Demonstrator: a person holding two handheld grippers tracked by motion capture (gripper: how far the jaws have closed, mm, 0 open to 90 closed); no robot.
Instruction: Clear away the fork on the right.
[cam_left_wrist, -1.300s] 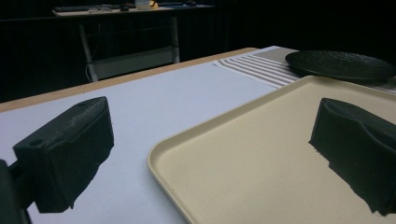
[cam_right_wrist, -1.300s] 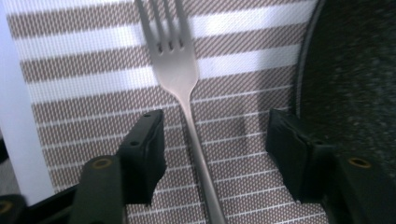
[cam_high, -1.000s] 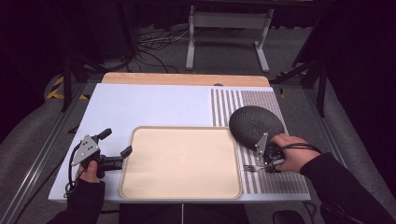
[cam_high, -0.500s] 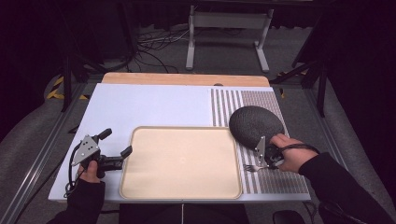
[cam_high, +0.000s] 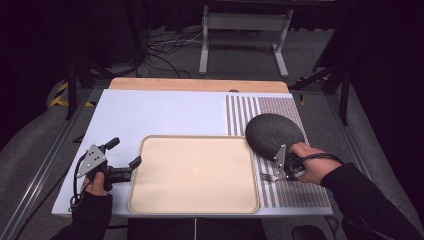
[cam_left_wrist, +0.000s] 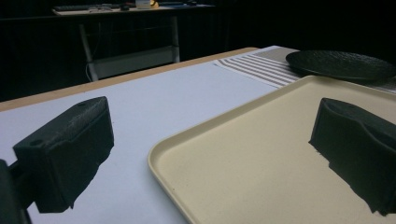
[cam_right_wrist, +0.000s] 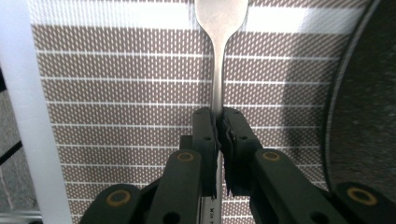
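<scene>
High view: right tool (cam_high: 278, 176) clamps fork (cam_high: 269, 176) beside dark plate (cam_high: 272, 132); left tool (cam_high: 125, 156) gapes straddling tray (cam_high: 195, 172) edge.

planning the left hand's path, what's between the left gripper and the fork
The beige tray spans the stretch from the left gripper to the fork, seen in the high view.

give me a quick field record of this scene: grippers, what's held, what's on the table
right gripper: shut on the fork's handle; its jaws have just been closing
fork: lies on the striped placemat, tines toward the tray
left gripper: open, holds nothing, one jaw over the tray's left edge
tray: beige, nothing on it, at the table's near middle
plate: dark, on the placemat beyond the fork
table: white top
</scene>
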